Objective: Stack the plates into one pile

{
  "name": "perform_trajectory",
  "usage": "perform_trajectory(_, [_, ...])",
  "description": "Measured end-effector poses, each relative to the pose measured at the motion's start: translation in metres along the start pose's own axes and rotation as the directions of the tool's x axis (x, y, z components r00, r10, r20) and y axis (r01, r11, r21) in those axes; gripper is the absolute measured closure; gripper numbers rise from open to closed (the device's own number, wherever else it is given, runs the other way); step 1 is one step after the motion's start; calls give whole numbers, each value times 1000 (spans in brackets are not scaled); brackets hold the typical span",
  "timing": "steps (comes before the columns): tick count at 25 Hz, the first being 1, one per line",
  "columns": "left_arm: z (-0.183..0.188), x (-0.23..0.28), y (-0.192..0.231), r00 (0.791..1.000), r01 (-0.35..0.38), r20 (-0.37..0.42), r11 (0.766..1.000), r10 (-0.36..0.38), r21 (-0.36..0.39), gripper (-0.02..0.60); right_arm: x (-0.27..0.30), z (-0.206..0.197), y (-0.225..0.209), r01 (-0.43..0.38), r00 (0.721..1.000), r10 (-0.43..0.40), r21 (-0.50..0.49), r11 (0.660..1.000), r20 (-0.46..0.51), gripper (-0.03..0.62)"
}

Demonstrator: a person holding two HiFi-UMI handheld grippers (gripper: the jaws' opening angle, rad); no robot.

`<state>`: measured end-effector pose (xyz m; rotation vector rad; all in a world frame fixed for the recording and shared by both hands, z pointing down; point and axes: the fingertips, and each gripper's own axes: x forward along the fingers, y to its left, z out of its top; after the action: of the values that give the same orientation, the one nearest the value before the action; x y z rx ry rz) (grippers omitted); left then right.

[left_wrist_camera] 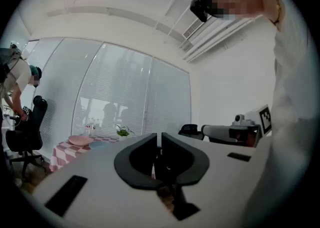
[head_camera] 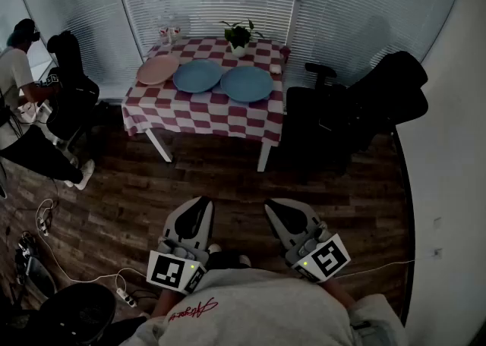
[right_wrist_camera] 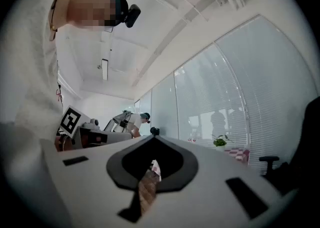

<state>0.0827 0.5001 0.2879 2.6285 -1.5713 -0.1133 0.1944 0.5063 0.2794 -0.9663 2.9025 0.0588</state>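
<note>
While the left gripper and right gripper are held level, close to the person's body above the wooden floor, each has its jaws clenched together with nothing between them. Well apart from them, by the blinds, stands the table in a red-checked cloth. On it three plates lie unstacked in a row: a pink plate at the left, a blue plate in the middle, a second blue plate at the right, rims touching or overlapping. A plant stands behind them, a black chair beside the table.
</note>
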Motion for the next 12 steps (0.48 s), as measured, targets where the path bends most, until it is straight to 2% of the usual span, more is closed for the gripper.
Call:
perform_trajectory(6, [-2,-4,2,1000,-4,-6,1000,4,23,543,-1,2,3,-3,1000,3,0,1000,4,583])
perform_trajectory(12, [-7,-8,1,1000,-20,-16,1000,20,8,543,-4,5,10,-24,1000,24,-5,1000,13,583])
